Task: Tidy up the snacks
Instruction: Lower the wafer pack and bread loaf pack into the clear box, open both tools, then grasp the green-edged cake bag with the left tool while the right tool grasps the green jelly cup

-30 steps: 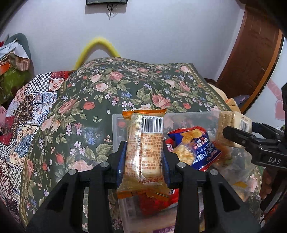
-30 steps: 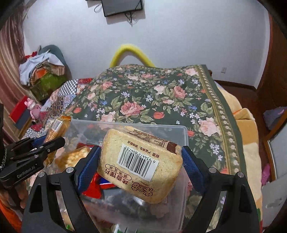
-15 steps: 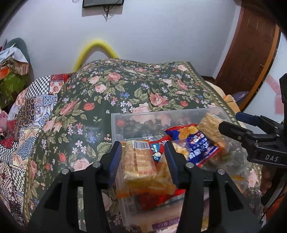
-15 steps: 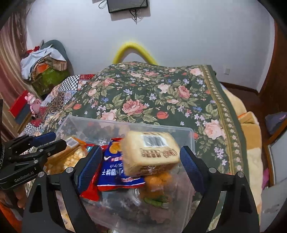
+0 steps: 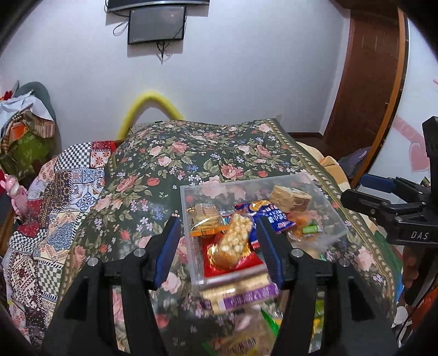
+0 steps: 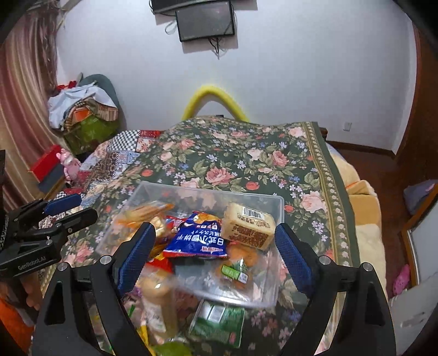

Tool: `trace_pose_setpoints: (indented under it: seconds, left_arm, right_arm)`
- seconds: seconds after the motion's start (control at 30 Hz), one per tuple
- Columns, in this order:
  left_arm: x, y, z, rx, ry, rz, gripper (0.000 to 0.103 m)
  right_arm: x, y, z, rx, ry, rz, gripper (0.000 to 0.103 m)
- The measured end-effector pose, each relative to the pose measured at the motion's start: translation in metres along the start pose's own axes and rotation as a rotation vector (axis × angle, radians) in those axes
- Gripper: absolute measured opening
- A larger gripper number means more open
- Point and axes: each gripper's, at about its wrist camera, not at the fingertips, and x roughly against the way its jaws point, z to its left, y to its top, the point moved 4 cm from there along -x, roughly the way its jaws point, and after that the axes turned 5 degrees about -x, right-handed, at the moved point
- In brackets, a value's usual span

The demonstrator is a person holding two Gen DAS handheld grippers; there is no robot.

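1. We see a clear plastic box (image 5: pixel 323 189) sitting on a bed with a flowery blanket (image 5: pixel 191 158).
2. Our left claw (image 5: pixel 217 243) hangs above the near left end of the box. Its jaws have just been opening, and now they stand apart with nothing pinched between them.
3. Under the left claw, inside the box, lies a bag of little puffed balls (image 5: pixel 232 243) on a red wrapper (image 5: pixel 241 264).
4. Just behind that bag lies an orange cracker pack (image 5: pixel 205 219), at the left side of the box.
5. Our right claw (image 6: pixel 216 254) hangs above the near side of the box. Its jaws are wide apart and hold nothing.
6. A blue snack bag (image 6: pixel 198 235) lies in the middle of the box, between the blue pads of the right claw as we look down.
7. A tan bread pack (image 6: pixel 247 226) with a barcode rests in the far right corner of the box, just beside the blue bag.
8. An orange snack with a green label (image 6: pixel 236 264) lies in the box in front of the bread pack.
9. More snacks lie on the blanket in front of the box: a green pack (image 6: pixel 219 323) and a purple and gold pack (image 5: pixel 243 294). They look blurry.
10. A yellow arch (image 6: pixel 216 102) stands behind the bed, and a dark screen (image 6: pixel 205 19) hangs on the white wall.
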Motion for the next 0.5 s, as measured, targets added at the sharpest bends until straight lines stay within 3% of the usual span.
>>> trace_pose_setpoints:
  seconds: [0.2, 0.5]
  left_arm:
    - [0.020, -0.022, -0.007, -0.001, 0.001, 0.011, 0.058]
    - [0.013, -0.076, -0.013, 0.040, -0.034, 0.131, 0.058]
  right_arm:
    - [0.027, -0.019, 0.002, 0.012, 0.006, -0.017, 0.089]
    - [0.034, -0.060, -0.002, -0.022, 0.025, 0.044, 0.090]
